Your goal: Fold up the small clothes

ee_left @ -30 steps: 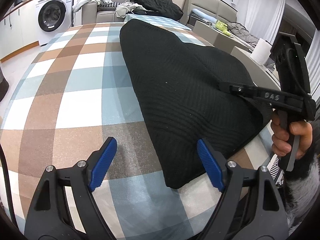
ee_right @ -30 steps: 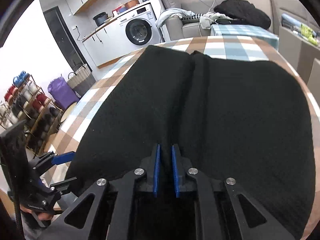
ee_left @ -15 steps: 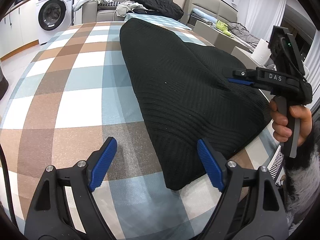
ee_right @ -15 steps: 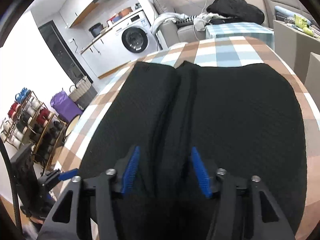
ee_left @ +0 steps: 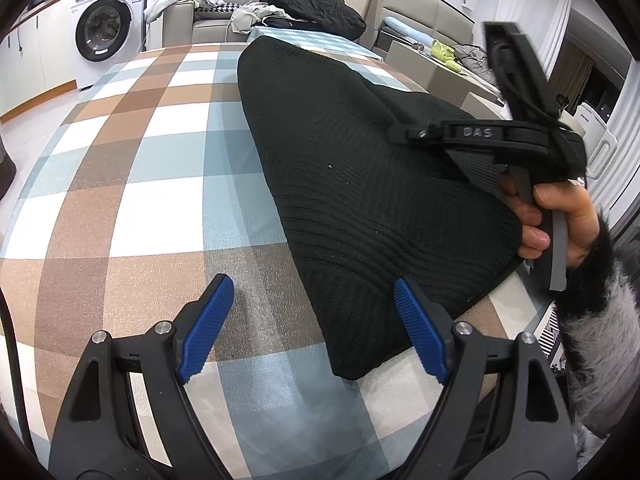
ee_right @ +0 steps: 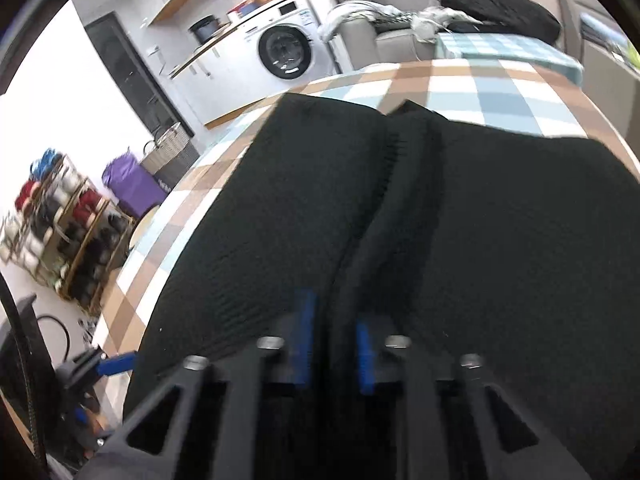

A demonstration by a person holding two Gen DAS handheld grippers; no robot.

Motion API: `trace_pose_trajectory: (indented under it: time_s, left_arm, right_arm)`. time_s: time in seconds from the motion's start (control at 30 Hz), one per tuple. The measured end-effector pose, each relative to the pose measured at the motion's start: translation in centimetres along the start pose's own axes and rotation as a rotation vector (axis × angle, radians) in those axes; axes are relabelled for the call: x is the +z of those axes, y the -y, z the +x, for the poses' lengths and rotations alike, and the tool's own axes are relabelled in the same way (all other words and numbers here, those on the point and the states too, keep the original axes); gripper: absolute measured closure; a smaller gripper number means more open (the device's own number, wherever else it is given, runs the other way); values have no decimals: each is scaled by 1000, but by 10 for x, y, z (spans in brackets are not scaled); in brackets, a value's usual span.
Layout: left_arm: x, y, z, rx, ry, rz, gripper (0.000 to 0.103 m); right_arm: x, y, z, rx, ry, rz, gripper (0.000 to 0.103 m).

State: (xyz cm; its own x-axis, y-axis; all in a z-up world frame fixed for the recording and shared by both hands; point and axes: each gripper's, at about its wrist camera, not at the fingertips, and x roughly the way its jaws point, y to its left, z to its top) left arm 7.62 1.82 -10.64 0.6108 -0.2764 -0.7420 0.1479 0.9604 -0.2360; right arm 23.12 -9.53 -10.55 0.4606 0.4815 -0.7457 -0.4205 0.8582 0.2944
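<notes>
1. My left gripper (ee_left: 312, 332) sits at 6 o'clock in its own view, blue pads spread wide, nothing between them. It hovers over the checked tablecloth (ee_left: 132, 184) at the near table edge.
2. The near corner of the black knit garment (ee_left: 360, 200) pokes in between those pads from 12 o'clock, closer to my right-side pad. I see no contact.
3. My right gripper (ee_right: 334, 344) is at 6 o'clock in its own view. Its blue pads stand close together with a ridge of the black knit pinched between them, so I read it as clamped on the garment. That frame is motion-blurred.
4. From the left camera, the right gripper (ee_left: 404, 134) comes in from 3 o'clock, its tip on the garment's right edge, where a flap of cloth is lifted. The right hand (ee_left: 556, 216) squeezes the trigger below it.
5. The garment lies flat across the middle of the table, running away toward 12 o'clock. The right view shows a raised fold line running down its middle toward my jaws.
6. The left gripper (ee_right: 116, 362) shows at 8 o'clock in the right view, just beside the garment's left edge.
7. Further out: washing machine (ee_left: 106, 28) at 11 o'clock, sofa with a clothes pile (ee_left: 312, 4) at 12 o'clock.
8. Right view, 9 o'clock: shoe rack (ee_right: 60, 224), purple bag (ee_right: 132, 184).
</notes>
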Motion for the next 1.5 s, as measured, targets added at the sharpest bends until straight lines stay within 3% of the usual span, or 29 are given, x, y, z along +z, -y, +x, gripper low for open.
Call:
trace_pose_trajectory:
  time_s: [0.13, 0.23, 0.3, 0.47, 0.67, 0.87, 1.0, 1.13, 1.2, 1.33, 1.4, 1.47, 1.5]
  left_arm:
    - [4, 1, -10, -22, 12, -15, 22]
    - [6, 7, -14, -39, 23, 0, 22]
    - [5, 10, -10, -24, 14, 17, 22]
    - [2, 11, 0, -2, -11, 18, 22]
    - [2, 9, 5, -2, -17, 11, 22]
    - [1, 9, 7, 5, -17, 18, 22]
    - [1, 9, 7, 10, -17, 16, 22]
    - [1, 11, 5, 16, -12, 20, 22]
    - [1, 12, 5, 17, -14, 18, 22]
    - [1, 14, 4, 20, -13, 28, 22]
    - [1, 13, 5, 15, -14, 24, 22]
    - [7, 10, 8, -13, -23, -9, 22]
    - [11, 8, 11, -22, -29, -25, 22]
  right_arm:
    - [1, -11, -45, 11, 107, -23, 92]
    - [-2, -6, -73, -72, 143, -43, 92]
    - [-4, 5, -69, -120, 119, -32, 92]
    - [-20, 33, -37, -142, 17, 25, 90]
    - [-33, 40, -55, -128, 13, 53, 84]
    - [-77, 47, -83, -160, 38, 87, 84]
    - [-90, 40, -105, -139, 102, 116, 84]
    - [-96, 28, -125, -62, 192, 136, 84]
    - [-99, 20, -122, -23, 172, 111, 84]
    - [-115, 23, -99, -84, 78, 102, 85]
    - [-123, 30, -105, -52, 95, 122, 84]
    - [-128, 33, -110, -40, 87, 125, 78]
    - [-132, 35, -112, -41, 92, 128, 70]
